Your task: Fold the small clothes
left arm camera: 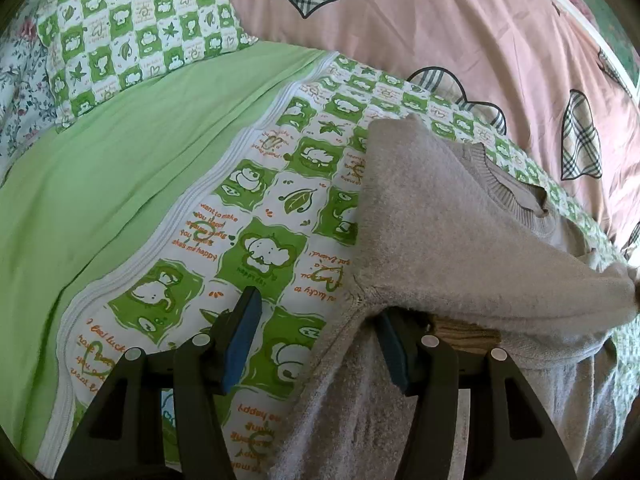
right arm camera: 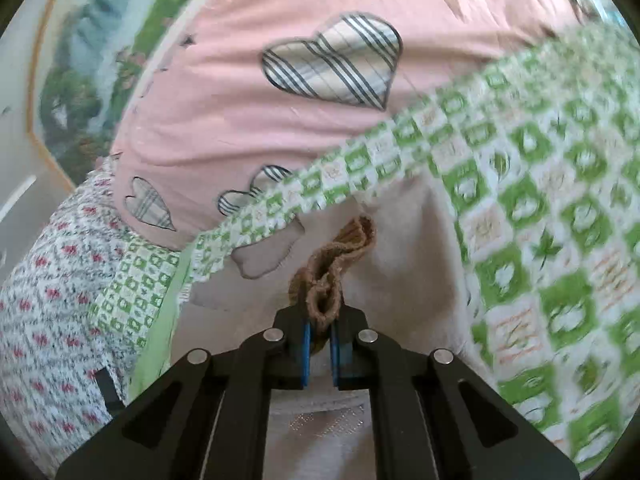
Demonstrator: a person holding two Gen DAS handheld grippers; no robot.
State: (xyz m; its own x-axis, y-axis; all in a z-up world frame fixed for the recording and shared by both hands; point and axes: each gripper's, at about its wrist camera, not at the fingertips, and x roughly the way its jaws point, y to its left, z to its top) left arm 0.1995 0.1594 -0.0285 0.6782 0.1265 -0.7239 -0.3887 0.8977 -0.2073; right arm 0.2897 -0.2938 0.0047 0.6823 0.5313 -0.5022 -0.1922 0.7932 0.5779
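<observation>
A small beige-grey knit sweater lies on the green-and-white checked bed cover, its ribbed collar toward the right, one part folded over the body. My left gripper is open at the sweater's left edge; the right finger sits under a fold of the sweater, the left finger is over the cover. My right gripper is shut on a brown ribbed cuff of the sweater, lifted above the bed.
A green checked pillow and plain green sheet lie to the left. A pink quilt with plaid hearts is bunched behind; it also fills the right wrist view. A floral sheet lies left.
</observation>
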